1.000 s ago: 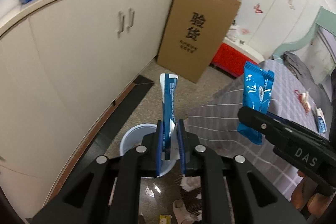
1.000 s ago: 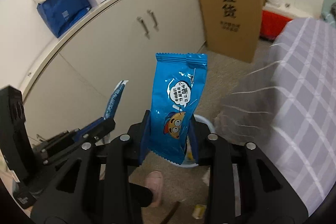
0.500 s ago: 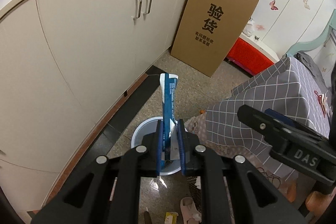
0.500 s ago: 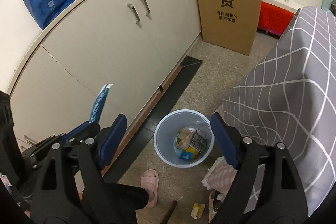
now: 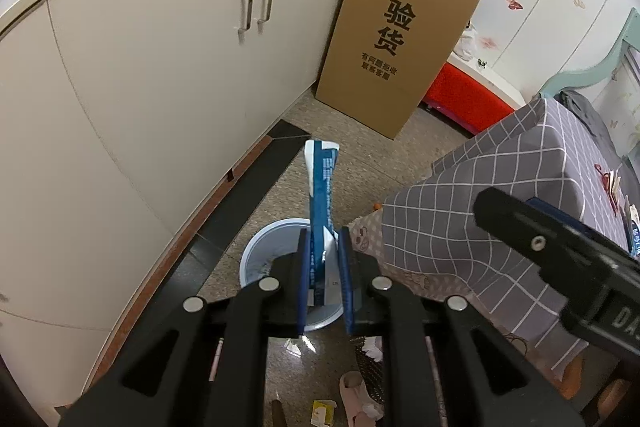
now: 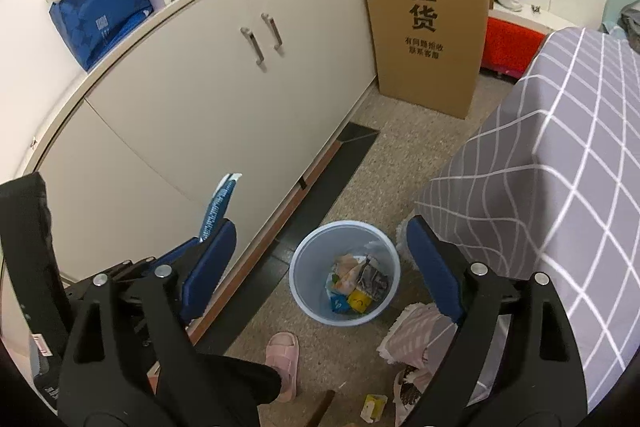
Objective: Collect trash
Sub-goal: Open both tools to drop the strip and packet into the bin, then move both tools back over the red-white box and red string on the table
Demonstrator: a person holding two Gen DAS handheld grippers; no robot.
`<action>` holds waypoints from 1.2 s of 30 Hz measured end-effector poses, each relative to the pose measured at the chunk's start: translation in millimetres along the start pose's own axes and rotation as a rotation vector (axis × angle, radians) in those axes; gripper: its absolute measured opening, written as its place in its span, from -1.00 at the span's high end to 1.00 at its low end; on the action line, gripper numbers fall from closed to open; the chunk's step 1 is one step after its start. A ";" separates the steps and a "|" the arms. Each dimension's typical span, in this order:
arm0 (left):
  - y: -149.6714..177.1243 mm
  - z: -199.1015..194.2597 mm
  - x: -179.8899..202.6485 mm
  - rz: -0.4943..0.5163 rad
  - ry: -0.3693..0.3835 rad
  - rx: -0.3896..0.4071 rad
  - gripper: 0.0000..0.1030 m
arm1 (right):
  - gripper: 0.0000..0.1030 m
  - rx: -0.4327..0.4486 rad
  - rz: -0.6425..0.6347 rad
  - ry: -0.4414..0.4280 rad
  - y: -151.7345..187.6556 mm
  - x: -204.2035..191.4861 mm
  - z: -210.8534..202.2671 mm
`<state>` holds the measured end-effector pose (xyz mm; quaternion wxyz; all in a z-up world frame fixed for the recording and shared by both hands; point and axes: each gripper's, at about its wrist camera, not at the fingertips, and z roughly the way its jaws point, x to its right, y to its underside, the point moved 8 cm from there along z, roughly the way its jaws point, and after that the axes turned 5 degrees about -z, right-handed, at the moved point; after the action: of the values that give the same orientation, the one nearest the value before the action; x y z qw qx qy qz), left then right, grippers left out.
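1. Left gripper (image 5: pixel 324 279): jaws pinching a blue-and-white wrapper (image 5: pixel 322 195) by its lower end; the rest stands up out of the jaws. It sits above the near rim of the bin (image 6: pixel 345 273), not clearly over the middle.
2. Right gripper (image 6: pixel 322 267): jaws spread and opening wider, nothing between them. Bin mouth shows straight through the gap.
3. Risk: wrapper is light and flat. Released off-centre, it would likely flutter or tip over the bin rim onto the floor beside the bin.
4. Risk: film may cling to a jaw pad on release and hang there rather than drop. A slow opening makes that more likely, in my view.
5. Risk: both grippers crowd the same space above the bin, the right one just beside the left. If the left moves in before the right clears, they could knock.
6. Bin contents: several crumpled wrappers at the bottom, one blue, one yellow, one grey-dark, some pale orange. Well under half full, so room is no issue.
7. Still loose near the bin: a small yellow-white scrap (image 6: pixel 374 407) on the floor, on the near side, by the pink slipper (image 6: pixel 285 363). Looks like trash not yet collected.
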<state>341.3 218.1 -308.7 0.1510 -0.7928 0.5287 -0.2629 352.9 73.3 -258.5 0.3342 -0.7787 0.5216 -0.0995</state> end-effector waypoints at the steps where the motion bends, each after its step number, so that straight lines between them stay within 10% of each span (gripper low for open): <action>1: -0.4 0.8 2.0 0.002 0.001 -0.001 0.74 | -0.66 0.007 0.000 0.005 -1.0 0.8 -1.7; 9: -14.1 6.6 16.2 0.003 0.017 0.016 0.60 | -0.68 0.144 0.031 0.082 -13.4 16.3 -31.0; 10: -16.7 9.0 17.1 0.002 0.017 0.022 0.42 | -0.69 0.157 0.035 0.083 -14.3 17.8 -34.8; 12: -20.1 13.0 15.3 -0.001 -0.015 0.036 -0.57 | -0.70 0.170 0.040 0.086 -15.6 20.7 -39.6; 24: -22.7 -16.4 22.0 -0.086 0.018 0.099 -0.57 | -0.70 0.238 0.073 0.126 -19.4 44.0 -72.4; 36: -26.8 -56.3 131.0 0.062 0.130 0.162 -0.57 | -0.74 0.342 0.200 0.212 -13.4 139.3 -148.3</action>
<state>368.8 110.6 -215.2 0.1880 -0.7427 0.5385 -0.3507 349.0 -107.7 -164.9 0.4130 -0.6405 0.6037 -0.2340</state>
